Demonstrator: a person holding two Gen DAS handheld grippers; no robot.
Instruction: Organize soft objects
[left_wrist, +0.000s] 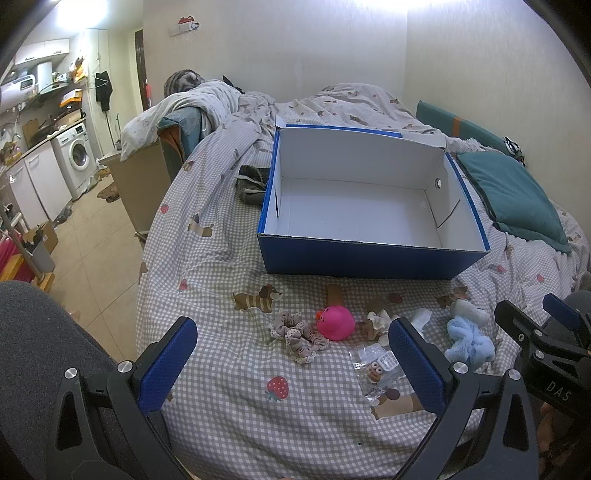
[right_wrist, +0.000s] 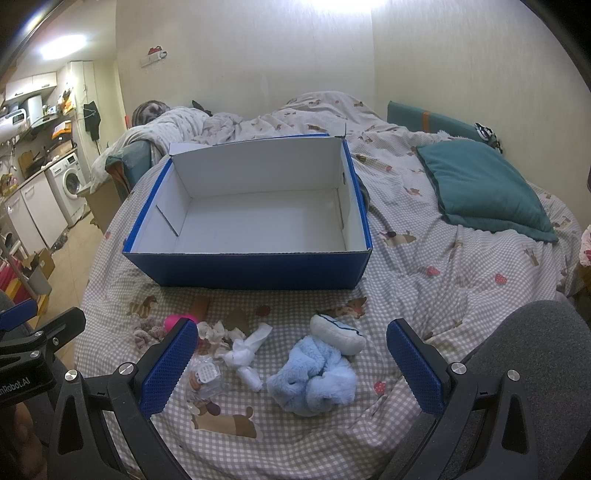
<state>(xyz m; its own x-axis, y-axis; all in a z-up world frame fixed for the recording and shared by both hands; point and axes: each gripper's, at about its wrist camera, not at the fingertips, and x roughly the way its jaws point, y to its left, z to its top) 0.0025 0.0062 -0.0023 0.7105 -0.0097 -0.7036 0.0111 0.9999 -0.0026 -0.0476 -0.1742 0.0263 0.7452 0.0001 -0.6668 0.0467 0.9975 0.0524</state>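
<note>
A fluffy light-blue plush scrunchie (right_wrist: 314, 380) is lying on the gingham bedsheet (right_wrist: 424, 280) between the right gripper's (right_wrist: 293, 363) widely spread fingers, untouched. A round pink rubber toy (left_wrist: 335, 322) and beige lace scrunchie (left_wrist: 297, 334) are sitting ahead of the left gripper's (left_wrist: 293, 360) equally spread fingers. Beyond both, an open blue cardboard box (right_wrist: 255, 267) is standing empty.
</note>
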